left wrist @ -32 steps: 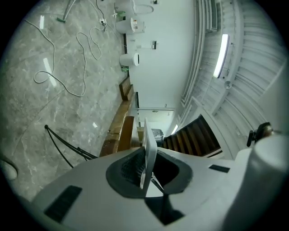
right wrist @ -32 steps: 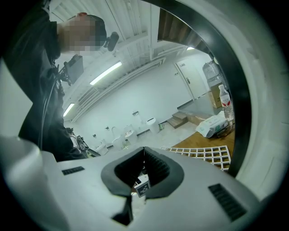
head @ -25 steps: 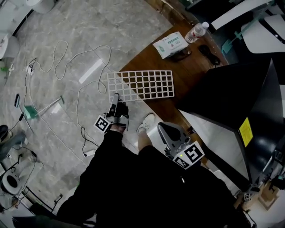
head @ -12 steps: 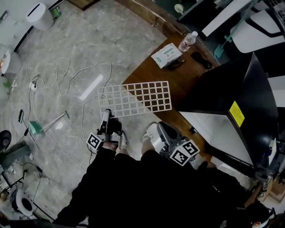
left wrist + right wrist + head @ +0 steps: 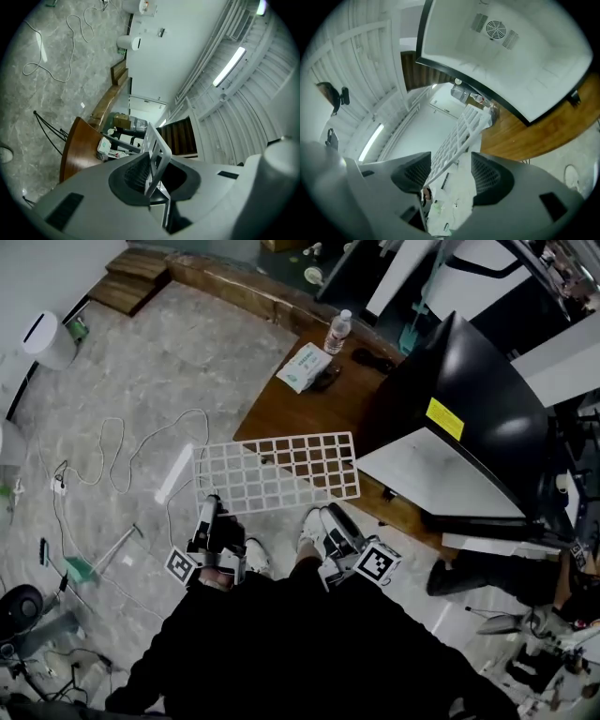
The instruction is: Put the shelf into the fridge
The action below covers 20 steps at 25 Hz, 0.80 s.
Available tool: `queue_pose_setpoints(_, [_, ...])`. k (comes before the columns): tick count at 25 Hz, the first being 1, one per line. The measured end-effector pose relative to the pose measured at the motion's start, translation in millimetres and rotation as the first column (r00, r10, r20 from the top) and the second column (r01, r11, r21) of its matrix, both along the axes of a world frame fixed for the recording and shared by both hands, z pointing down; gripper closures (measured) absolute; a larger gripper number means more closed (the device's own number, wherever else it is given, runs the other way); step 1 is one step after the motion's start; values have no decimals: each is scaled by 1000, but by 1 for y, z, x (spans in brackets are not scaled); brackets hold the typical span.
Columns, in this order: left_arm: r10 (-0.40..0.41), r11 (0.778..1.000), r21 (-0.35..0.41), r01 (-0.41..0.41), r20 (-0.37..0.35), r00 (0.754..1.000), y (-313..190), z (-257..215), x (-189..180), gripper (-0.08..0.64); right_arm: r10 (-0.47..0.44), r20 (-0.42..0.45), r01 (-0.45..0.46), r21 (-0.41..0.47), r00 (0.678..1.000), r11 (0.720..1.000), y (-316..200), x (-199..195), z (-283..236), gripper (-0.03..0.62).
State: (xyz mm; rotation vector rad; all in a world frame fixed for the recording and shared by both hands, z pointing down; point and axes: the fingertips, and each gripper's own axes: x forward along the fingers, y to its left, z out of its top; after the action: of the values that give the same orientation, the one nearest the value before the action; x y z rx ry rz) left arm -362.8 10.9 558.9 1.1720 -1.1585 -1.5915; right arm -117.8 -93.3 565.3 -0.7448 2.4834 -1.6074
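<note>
Brown wooden table (image 5: 309,413) stood on grey marble floor (image 5: 141,381). On table: black fridge (image 5: 469,418) at right end, white inside showing; white tissue pack (image 5: 302,367) near far edge; clear water bottle (image 5: 338,331) standing just beyond pack; small dark item (image 5: 373,359) between bottle and fridge, kind unclear. On floor: white cable (image 5: 112,451) in loose loops left of table; white cylindrical unit (image 5: 45,339) by left wall; low wooden step (image 5: 131,266) at far side.

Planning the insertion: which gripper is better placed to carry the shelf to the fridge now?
Left. The left gripper is clamped on the shelf; the right gripper has just been opening, jaws apart around the shelf's edge.
</note>
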Motion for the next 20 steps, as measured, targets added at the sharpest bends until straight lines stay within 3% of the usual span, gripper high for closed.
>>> queue_pose_setpoints(3, [78, 997, 13, -78, 5, 997, 2, -14, 13, 511, 82, 104, -83, 4, 991, 997, 7, 8, -16, 319])
queue_pose_setpoints(6, [162, 986, 29, -162, 10, 987, 2, -24, 30, 511, 212, 173, -211, -23, 962, 977, 12, 33, -22, 323])
queue_pose_setpoints(9, [247, 968, 42, -248, 22, 969, -2, -32, 49, 511, 363, 193, -358, -63, 911, 932, 19, 69, -19, 409])
queue_pose_setpoints(12, [311, 950, 33, -311, 16, 950, -7, -33, 70, 511, 457, 177, -450, -76, 872, 890, 29, 101, -20, 514])
queue_pose_setpoints(20, [469, 883, -28, -468, 48, 882, -27, -40, 147, 515, 615, 232, -609, -106, 753, 786, 55, 186, -32, 537])
